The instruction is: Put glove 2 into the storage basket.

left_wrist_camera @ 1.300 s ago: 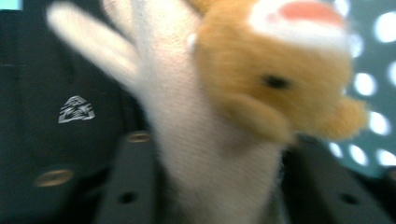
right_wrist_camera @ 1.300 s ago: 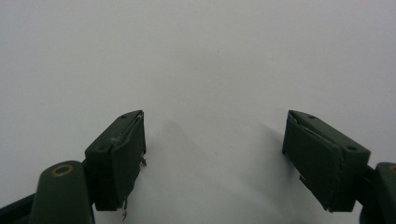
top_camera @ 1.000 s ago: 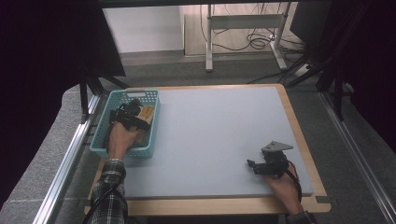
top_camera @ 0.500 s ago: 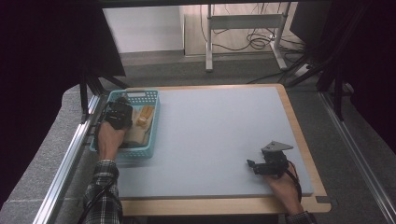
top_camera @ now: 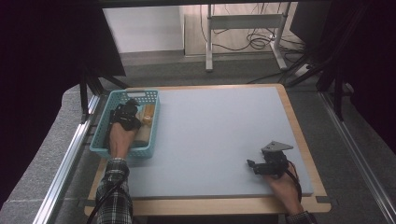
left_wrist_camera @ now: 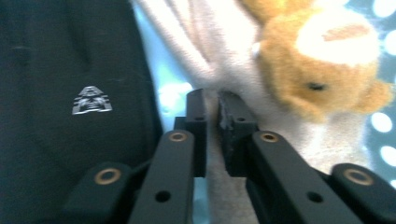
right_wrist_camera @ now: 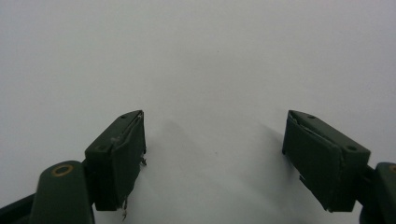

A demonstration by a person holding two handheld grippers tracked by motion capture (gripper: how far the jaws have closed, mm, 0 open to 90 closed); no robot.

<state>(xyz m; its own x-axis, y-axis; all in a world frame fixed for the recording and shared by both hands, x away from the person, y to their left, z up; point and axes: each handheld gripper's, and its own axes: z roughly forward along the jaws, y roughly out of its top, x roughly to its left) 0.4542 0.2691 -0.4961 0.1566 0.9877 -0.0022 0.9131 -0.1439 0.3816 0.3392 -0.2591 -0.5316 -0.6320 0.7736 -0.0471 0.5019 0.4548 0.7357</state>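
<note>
A: Item one, left gripper (left_wrist_camera: 211,109)?
B: Jaws nearly together, having just closed, pinching a fold of white cloth on the plush toy (left_wrist_camera: 322,60); a black garment (left_wrist_camera: 70,93) with a small printed logo lies beside it.

A: Container?
B: Teal plastic basket (top_camera: 152,122), at the table's (top_camera: 224,135) left edge. It holds the toy and the garment, packed close together.

A: Item two, right gripper (top_camera: 254,166)?
B: Jaws spread wide, nothing between them, resting on the grey tabletop near the front right corner.

A: Open room?
B: Bare mat between basket and right gripper.

A: Toy's orientation?
B: In the high view its long axis runs along the basket's length; its tan head faces the left gripper's camera.
</note>
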